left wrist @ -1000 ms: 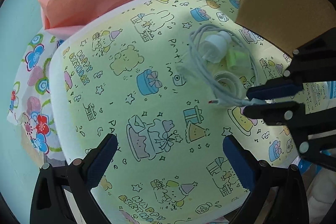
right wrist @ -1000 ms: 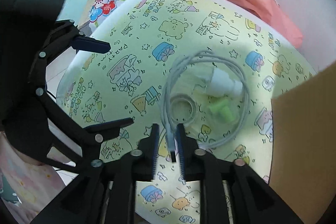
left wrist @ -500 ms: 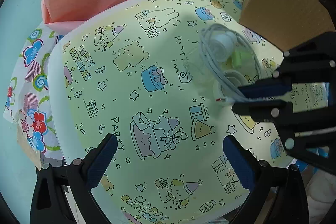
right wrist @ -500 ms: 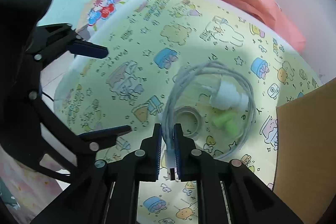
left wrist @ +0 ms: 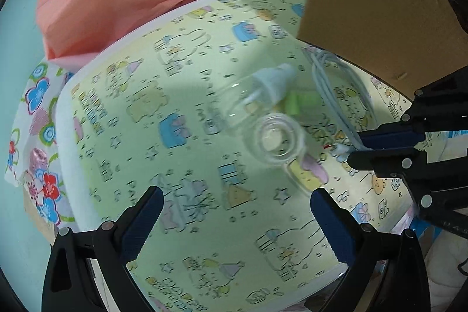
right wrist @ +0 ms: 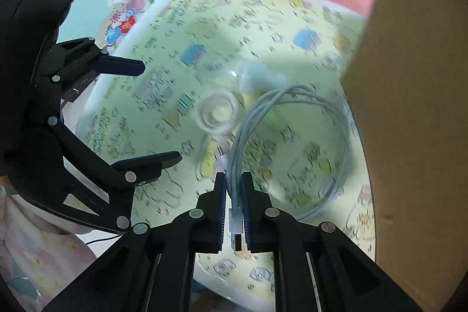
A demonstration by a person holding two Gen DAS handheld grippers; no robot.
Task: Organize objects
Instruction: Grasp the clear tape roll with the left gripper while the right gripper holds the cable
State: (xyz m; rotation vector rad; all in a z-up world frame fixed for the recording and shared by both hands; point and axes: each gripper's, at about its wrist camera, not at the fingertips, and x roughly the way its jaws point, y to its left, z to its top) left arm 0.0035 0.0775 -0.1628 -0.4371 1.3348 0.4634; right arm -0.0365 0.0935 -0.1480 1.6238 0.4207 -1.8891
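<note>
A coiled white charging cable (right wrist: 321, 107) hangs from my right gripper (right wrist: 234, 183), which is shut on the bundle just above its USB plug (right wrist: 237, 239). In the left wrist view the same gripper (left wrist: 359, 148) pinches the cable (left wrist: 336, 95) at the right, close to the cardboard box (left wrist: 365, 5). A clear plastic bottle with a white cap (left wrist: 263, 95) lies on the yellow party-print tablecloth (left wrist: 204, 224), with a small light-green piece (left wrist: 301, 103) beside it. My left gripper (left wrist: 237, 209) hovers open above the cloth, nothing between its fingers.
A pink paper bag (left wrist: 117, 5) lies at the table's far edge, and a floral cloth (left wrist: 38, 136) hangs off the left side. The brown cardboard box (right wrist: 409, 107) stands tall along the right. The left gripper (right wrist: 161, 111) shows at the left of the right wrist view.
My right gripper closed on the cable and pulled the coil off the bottle, toward the cardboard box. The bottle and green piece now lie uncovered. The left gripper stayed open.
</note>
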